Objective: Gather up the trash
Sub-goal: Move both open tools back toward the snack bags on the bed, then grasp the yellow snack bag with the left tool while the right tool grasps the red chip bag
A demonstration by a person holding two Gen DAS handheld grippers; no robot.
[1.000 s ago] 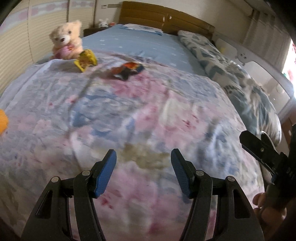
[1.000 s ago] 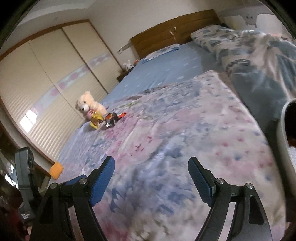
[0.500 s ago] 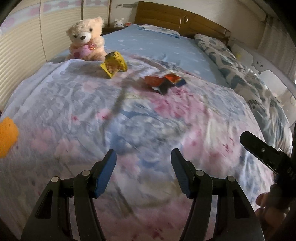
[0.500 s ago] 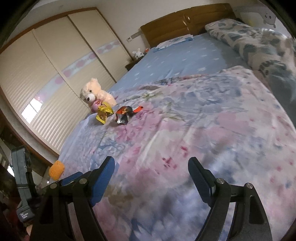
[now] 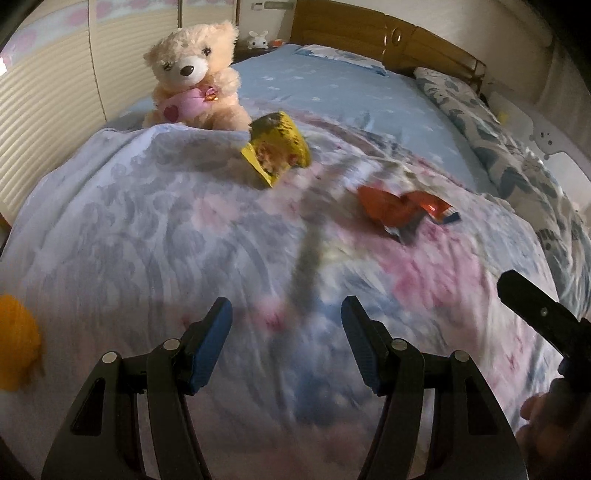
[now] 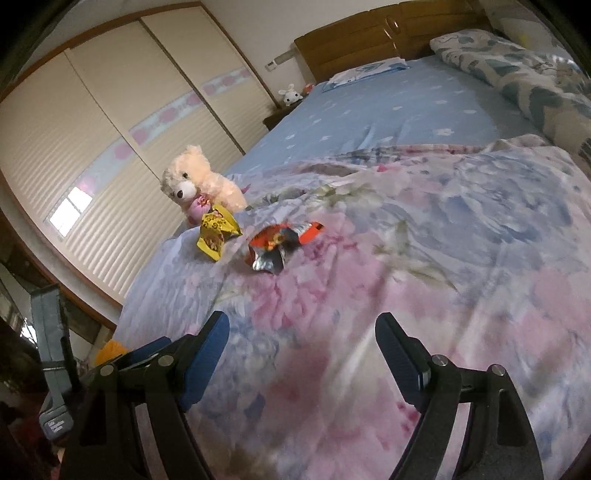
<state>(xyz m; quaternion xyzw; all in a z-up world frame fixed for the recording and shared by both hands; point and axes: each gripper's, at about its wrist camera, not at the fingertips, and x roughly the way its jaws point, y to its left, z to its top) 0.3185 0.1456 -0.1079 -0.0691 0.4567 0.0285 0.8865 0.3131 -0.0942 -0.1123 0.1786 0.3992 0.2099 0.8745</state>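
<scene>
A crumpled yellow snack wrapper (image 5: 277,149) lies on the floral quilt (image 5: 147,229) just in front of a teddy bear. An orange and silver wrapper (image 5: 402,210) lies to its right. Both also show in the right wrist view, the yellow wrapper (image 6: 216,230) and the orange wrapper (image 6: 277,242). My left gripper (image 5: 286,339) is open and empty, above the quilt, well short of the wrappers. My right gripper (image 6: 301,350) is open and empty, also short of them.
A cream teddy bear (image 5: 194,79) sits at the quilt's far left edge. An orange object (image 5: 14,347) lies at the left. A folded patterned duvet (image 5: 517,155) runs along the right. Sliding wardrobe doors (image 6: 110,147) stand to the left, the wooden headboard (image 6: 388,33) beyond.
Both grippers have moved forward over the quilt toward the two wrappers, which now look larger and closer. Both stay open.
</scene>
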